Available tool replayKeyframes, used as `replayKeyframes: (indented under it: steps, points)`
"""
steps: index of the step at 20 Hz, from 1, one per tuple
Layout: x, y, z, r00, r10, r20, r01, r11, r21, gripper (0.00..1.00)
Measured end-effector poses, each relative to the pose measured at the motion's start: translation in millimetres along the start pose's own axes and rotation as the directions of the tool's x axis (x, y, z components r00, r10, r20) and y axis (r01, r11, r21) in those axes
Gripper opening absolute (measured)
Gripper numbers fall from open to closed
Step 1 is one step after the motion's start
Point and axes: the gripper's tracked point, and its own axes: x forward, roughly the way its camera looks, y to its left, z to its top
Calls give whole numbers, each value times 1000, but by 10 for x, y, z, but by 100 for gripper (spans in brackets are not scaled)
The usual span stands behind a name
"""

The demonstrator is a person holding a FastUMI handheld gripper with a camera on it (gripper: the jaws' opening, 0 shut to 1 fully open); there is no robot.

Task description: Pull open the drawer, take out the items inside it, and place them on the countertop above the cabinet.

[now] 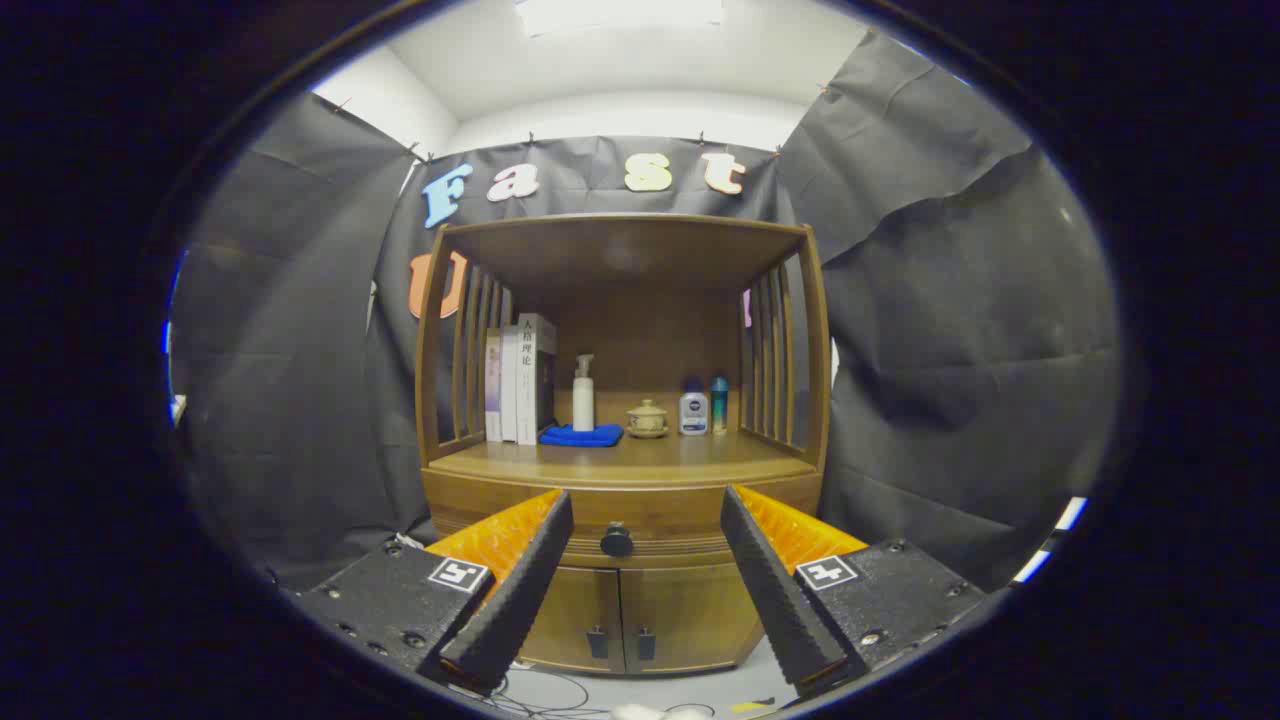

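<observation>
Nearest the camera, the gripper [645, 500] has its fingers spread wide, grasping nothing. Beyond and between them, the drawer [640, 520] sits closed, its dark knob [616, 540] centred. Farther back, the countertop [620, 458] carries books [518, 382] at far left and a blue cloth [581, 436].

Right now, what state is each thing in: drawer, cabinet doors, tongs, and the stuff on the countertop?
drawer: shut, knob untouched
lower cabinet doors: both closed
tongs: open, holding nothing, fingers either side of the knob, short of it
books: upright, at the countertop's left
pump bottle: upright
blue cloth: lying flat, folded
lidded pot: lid on, upright
two small bottles: upright, capped
</observation>
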Motion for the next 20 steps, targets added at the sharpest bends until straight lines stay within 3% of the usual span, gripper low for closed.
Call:
replayKeyframes:
  steps: [20]
  points:
    - [-19,63,27,1000,0,-21,0,1000,11,97]
